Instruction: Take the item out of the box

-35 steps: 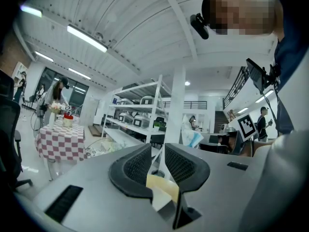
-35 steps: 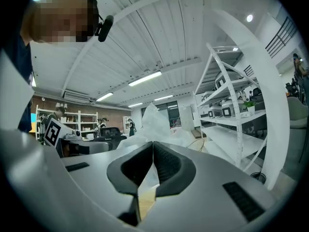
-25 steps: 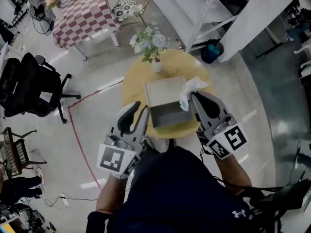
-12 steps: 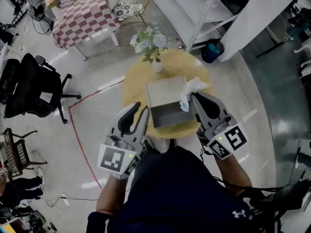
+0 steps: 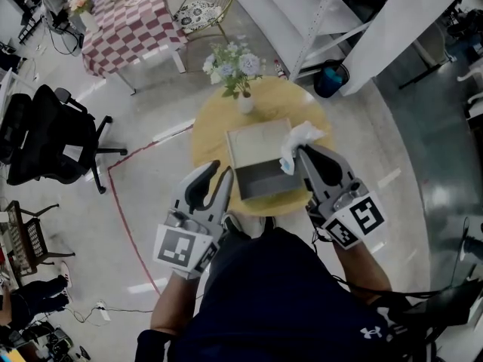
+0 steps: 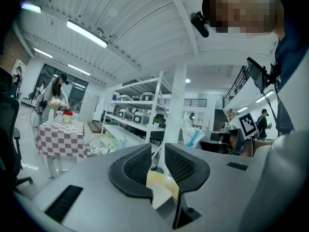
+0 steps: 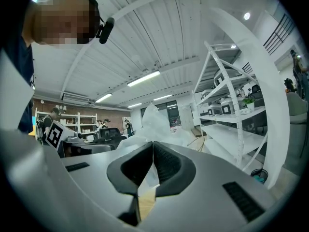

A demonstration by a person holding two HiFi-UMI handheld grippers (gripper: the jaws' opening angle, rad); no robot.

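An open grey box (image 5: 260, 164) sits on a round yellow table (image 5: 207, 123) in the head view. My right gripper (image 5: 296, 155) is shut on a crumpled white plastic-wrapped item (image 5: 302, 136), which is held above the box's right wall. In the right gripper view the white item (image 7: 155, 122) bulges out past the closed jaws of the right gripper (image 7: 152, 153). My left gripper (image 5: 225, 178) is at the box's front left corner. Its jaws stand a thin gap apart, and a pale box edge (image 6: 161, 190) runs between them in the left gripper (image 6: 158, 158) view.
A white vase of flowers (image 5: 238, 78) stands at the table's far edge. On the floor around are a black office chair (image 5: 45, 130), a checked-cloth table (image 5: 132, 17), a wire chair (image 5: 205, 6) and white shelving (image 5: 321, 17). Red tape (image 5: 121, 210) marks the floor.
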